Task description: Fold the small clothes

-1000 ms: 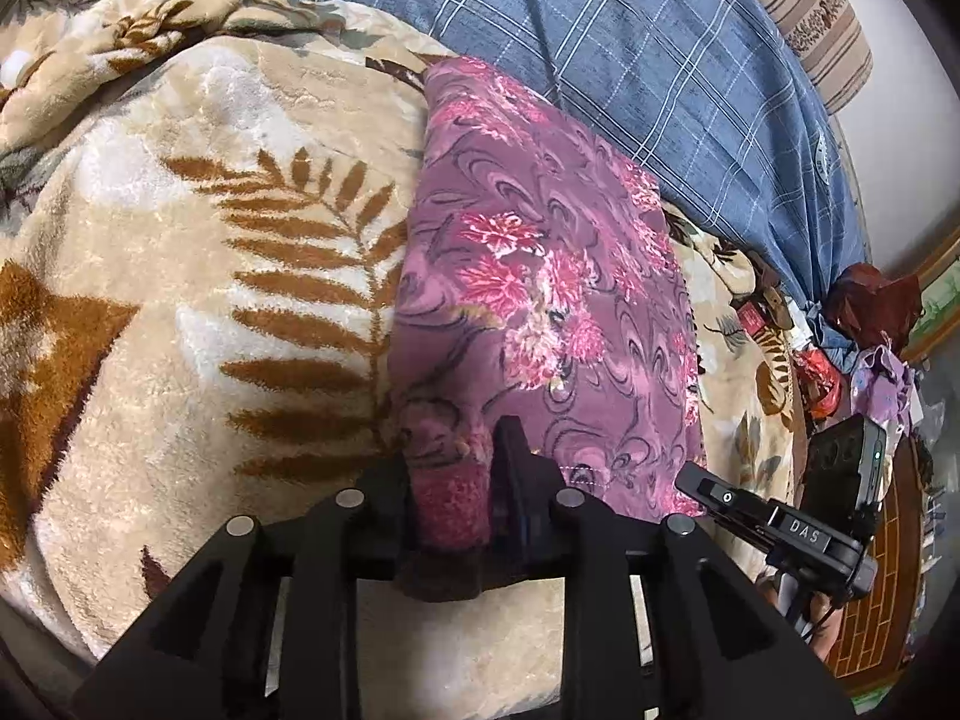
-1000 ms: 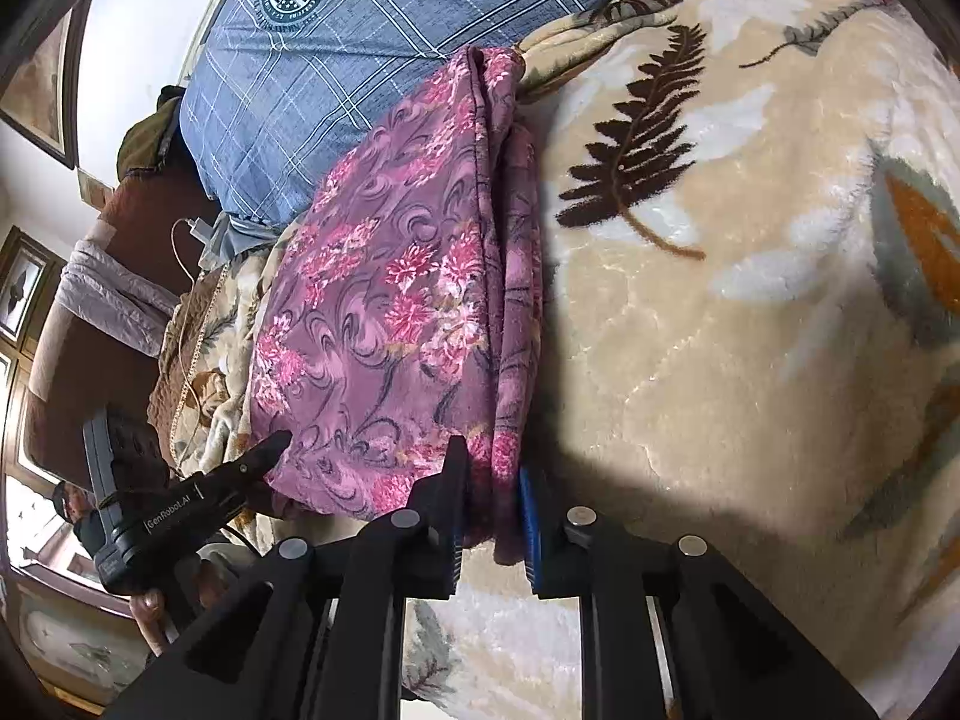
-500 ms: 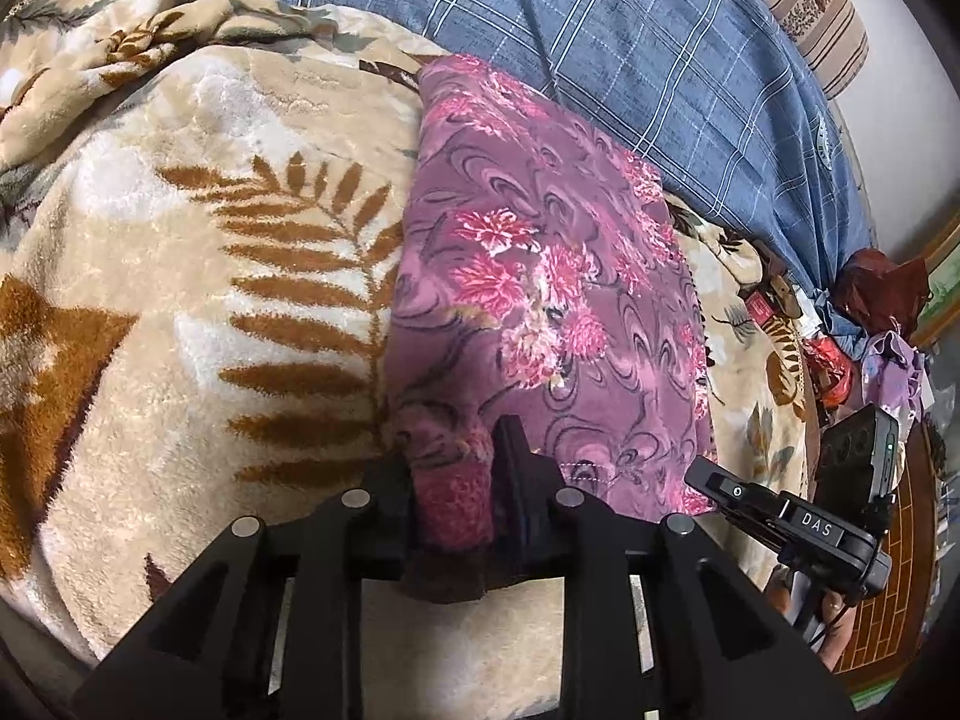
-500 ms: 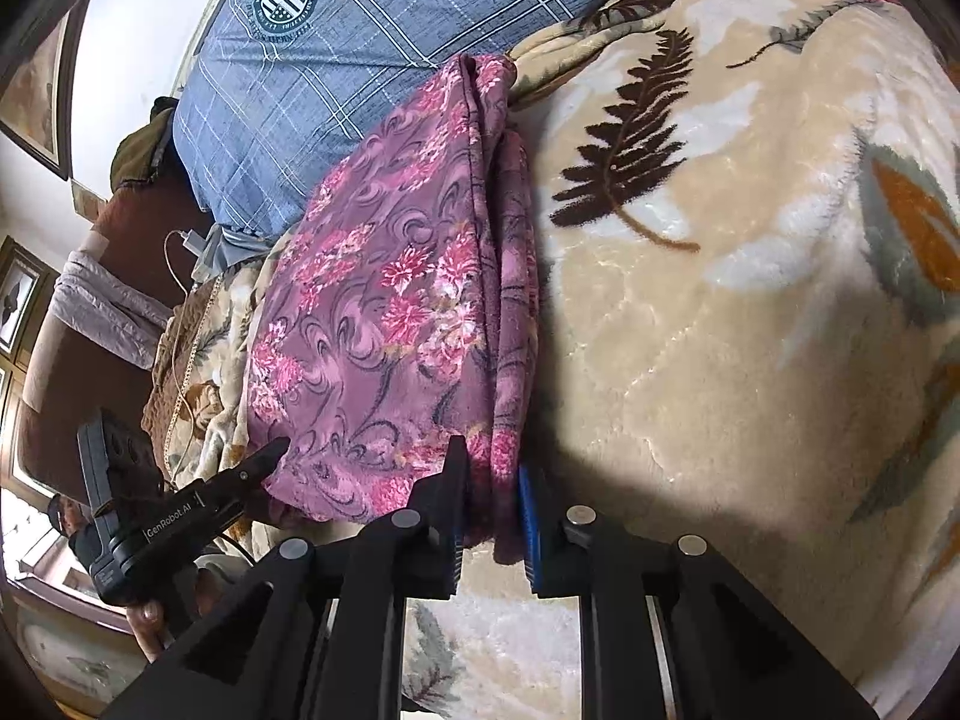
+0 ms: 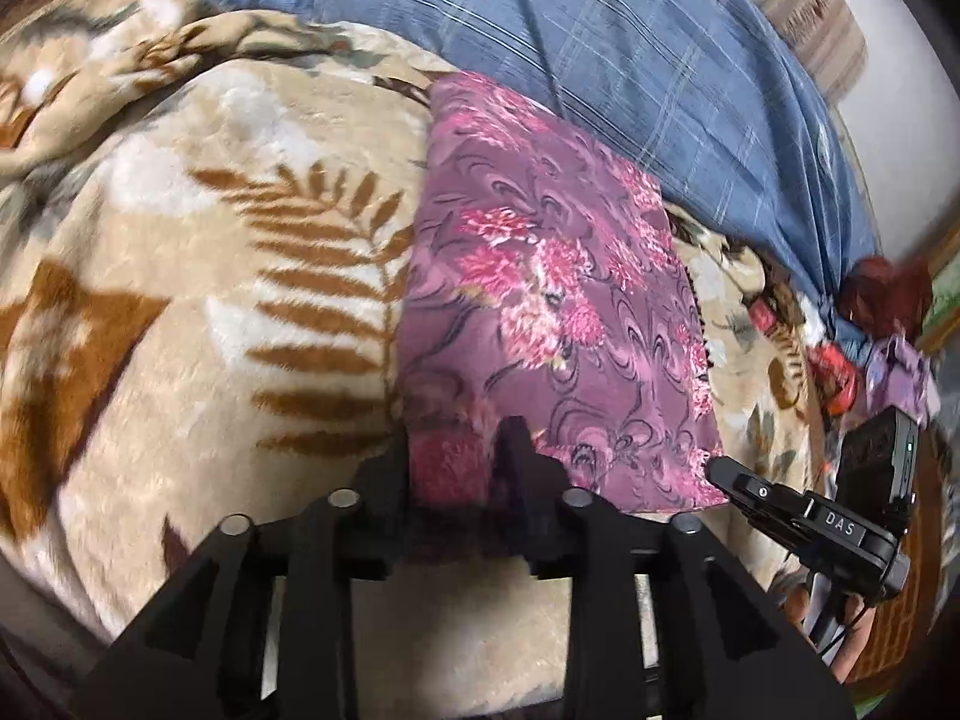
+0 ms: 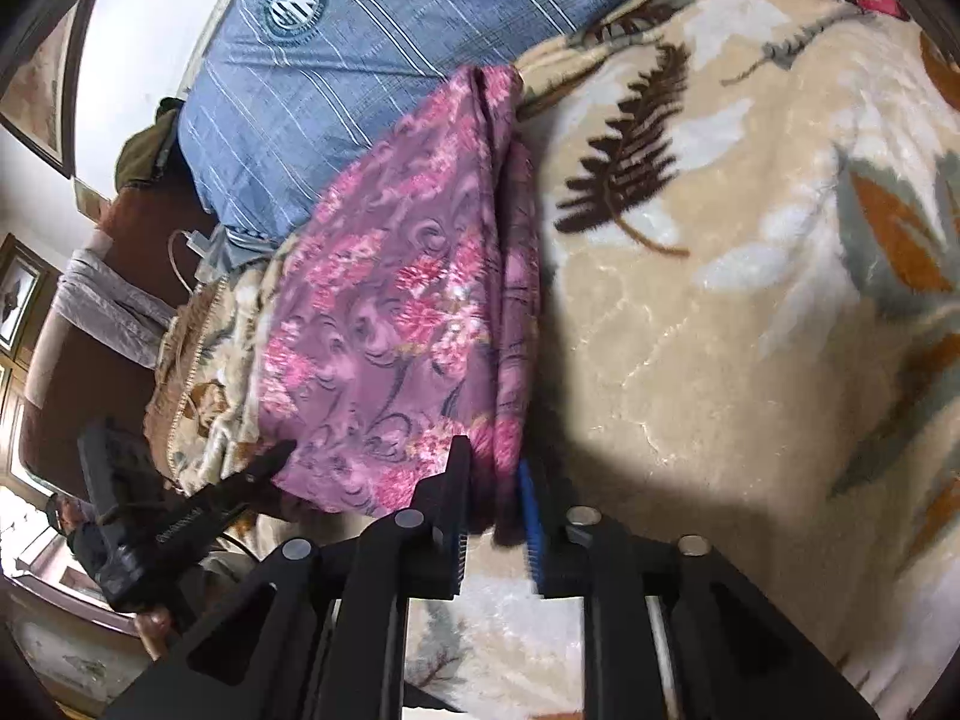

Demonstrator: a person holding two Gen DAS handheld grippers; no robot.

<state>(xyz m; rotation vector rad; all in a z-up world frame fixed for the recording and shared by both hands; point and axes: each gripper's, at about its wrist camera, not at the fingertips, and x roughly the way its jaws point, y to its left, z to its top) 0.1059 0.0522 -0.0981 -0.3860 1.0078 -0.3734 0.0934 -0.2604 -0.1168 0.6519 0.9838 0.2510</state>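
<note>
A purple garment with pink flowers (image 5: 558, 300) lies folded lengthwise on a beige leaf-print blanket (image 5: 198, 276). My left gripper (image 5: 456, 462) is shut on its near left corner. My right gripper (image 6: 495, 480) is shut on the garment's (image 6: 408, 312) near right folded edge. Each gripper shows in the other's view: the right one to the right in the left wrist view (image 5: 720, 468), the left one to the left in the right wrist view (image 6: 282, 453). The garment's far end reaches a blue plaid pillow (image 5: 630, 42).
The blue plaid pillow (image 6: 372, 36) lies across the head of the bed. Bunched blanket (image 5: 90, 78) rises at the far left. Small red and purple items (image 5: 888, 360) sit at the bed's right side. A brown headboard or chair (image 6: 90, 324) stands past the left edge.
Both grippers keep their hold on the garment's near corners. The views have shifted a little, with the garment drawn slightly nearer and flatter.
</note>
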